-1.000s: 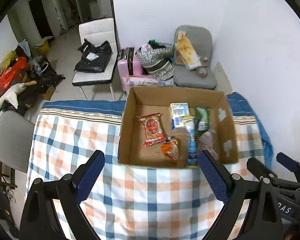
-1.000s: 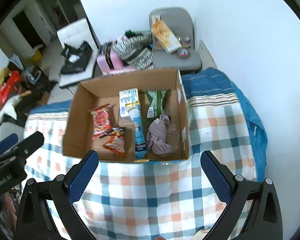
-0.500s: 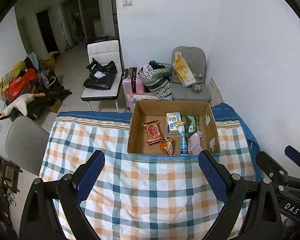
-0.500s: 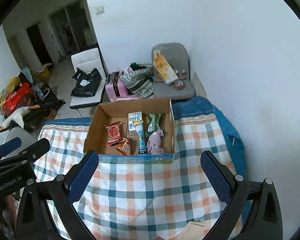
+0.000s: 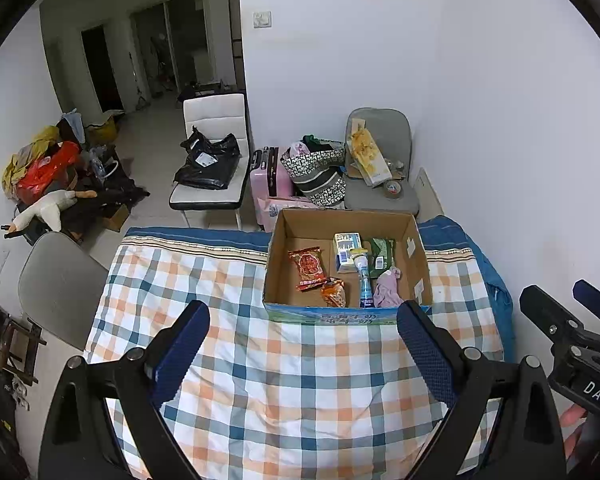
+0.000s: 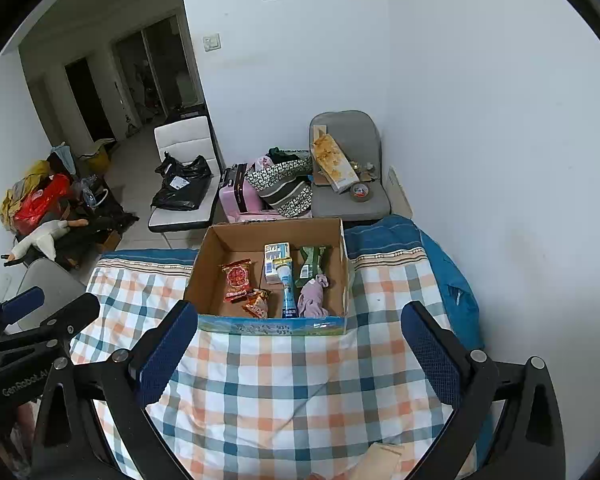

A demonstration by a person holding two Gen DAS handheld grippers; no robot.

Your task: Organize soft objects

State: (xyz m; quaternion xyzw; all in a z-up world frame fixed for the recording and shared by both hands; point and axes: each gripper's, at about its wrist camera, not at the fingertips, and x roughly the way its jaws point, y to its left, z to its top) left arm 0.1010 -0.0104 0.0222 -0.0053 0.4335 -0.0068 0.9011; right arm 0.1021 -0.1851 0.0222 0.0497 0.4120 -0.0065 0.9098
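While spread empty, both tools [image 5: 304,344] [image 6: 300,344] hover above tablecloth [image 5: 292,380].

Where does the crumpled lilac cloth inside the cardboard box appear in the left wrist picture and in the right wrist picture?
Left wrist view: the lilac cloth lies in the near right corner of the cardboard box, right of picture centre.
Right wrist view: the lilac cloth lies in the same corner, close to picture centre.
Shared landmark: the blue tube lies just left of the cloth in both views.
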